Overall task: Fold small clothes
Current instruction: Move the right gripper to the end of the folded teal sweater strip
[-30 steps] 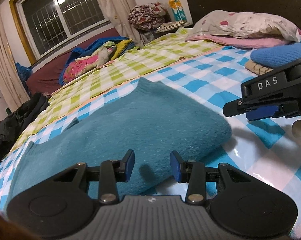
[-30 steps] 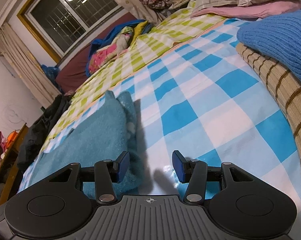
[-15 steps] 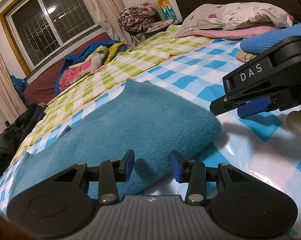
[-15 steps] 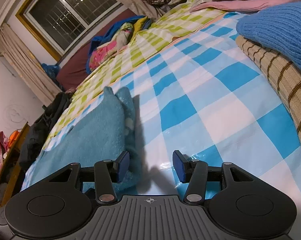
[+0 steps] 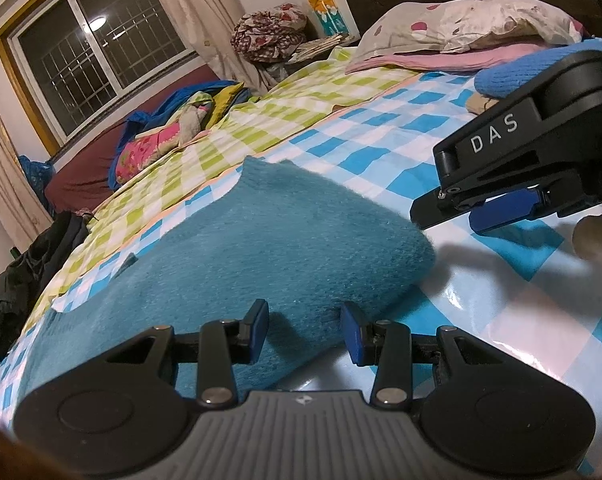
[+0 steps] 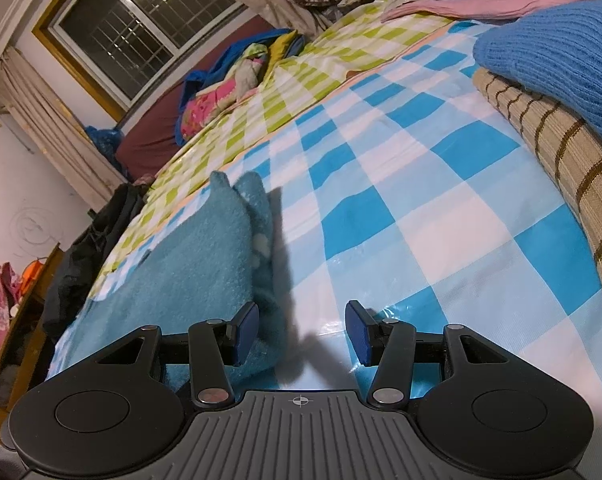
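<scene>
A fuzzy teal garment (image 5: pixel 261 248) lies folded on the blue-and-white checked sheet (image 5: pixel 501 320). My left gripper (image 5: pixel 305 332) is open and empty, its pads just over the garment's near folded edge. My right gripper (image 6: pixel 301 332) is open and empty at the garment's right edge (image 6: pixel 205 264), its left pad beside the fold. In the left wrist view the right gripper (image 5: pixel 501 216) hangs at the right, just past the garment's corner.
A blue knit sweater (image 6: pixel 561 52) lies on a tan striped garment (image 6: pixel 553 148) at the right. Pillows (image 5: pixel 461 28) and a pink blanket lie at the headboard. A green checked sheet (image 5: pixel 261 128) and a pile of clothes (image 5: pixel 173 136) lie beyond.
The right gripper has come closer to the garment's right corner in the left wrist view. The left gripper has edged forward over the fold. Both stay open.
</scene>
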Tool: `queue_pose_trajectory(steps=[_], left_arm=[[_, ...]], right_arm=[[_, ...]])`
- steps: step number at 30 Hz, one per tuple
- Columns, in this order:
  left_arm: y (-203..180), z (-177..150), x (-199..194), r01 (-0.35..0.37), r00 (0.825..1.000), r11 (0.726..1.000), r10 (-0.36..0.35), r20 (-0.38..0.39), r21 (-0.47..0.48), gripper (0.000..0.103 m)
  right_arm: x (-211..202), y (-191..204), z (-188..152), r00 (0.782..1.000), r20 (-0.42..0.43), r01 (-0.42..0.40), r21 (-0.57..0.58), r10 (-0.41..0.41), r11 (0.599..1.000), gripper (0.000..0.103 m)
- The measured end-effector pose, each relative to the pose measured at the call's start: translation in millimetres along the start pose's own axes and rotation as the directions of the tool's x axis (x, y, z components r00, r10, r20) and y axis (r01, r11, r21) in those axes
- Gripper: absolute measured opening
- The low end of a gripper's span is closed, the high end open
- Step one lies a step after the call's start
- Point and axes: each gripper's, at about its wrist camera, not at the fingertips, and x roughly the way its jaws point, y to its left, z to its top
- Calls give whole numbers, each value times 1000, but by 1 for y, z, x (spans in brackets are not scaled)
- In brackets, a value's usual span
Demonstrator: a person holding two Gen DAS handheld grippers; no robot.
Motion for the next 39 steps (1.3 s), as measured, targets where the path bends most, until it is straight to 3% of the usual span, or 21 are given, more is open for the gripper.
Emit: queue_pose_trajectory(steps=[10,32,39], left_arm=[[-10,-2,0,-13,1000,998,13,10,58,47],[-20,-1,7,-9,1000,996,9,-4,90,56],[-29,-10,7,-42,999,984,36,38,176,59]], right_arm=[[-4,-1,1,1000,-3,-20,6,20,1000,49],[-4,-3,2,999,-17,-34,20,35,999,49],[-4,-3,3,999,-19,-30,23,31,999,49]])
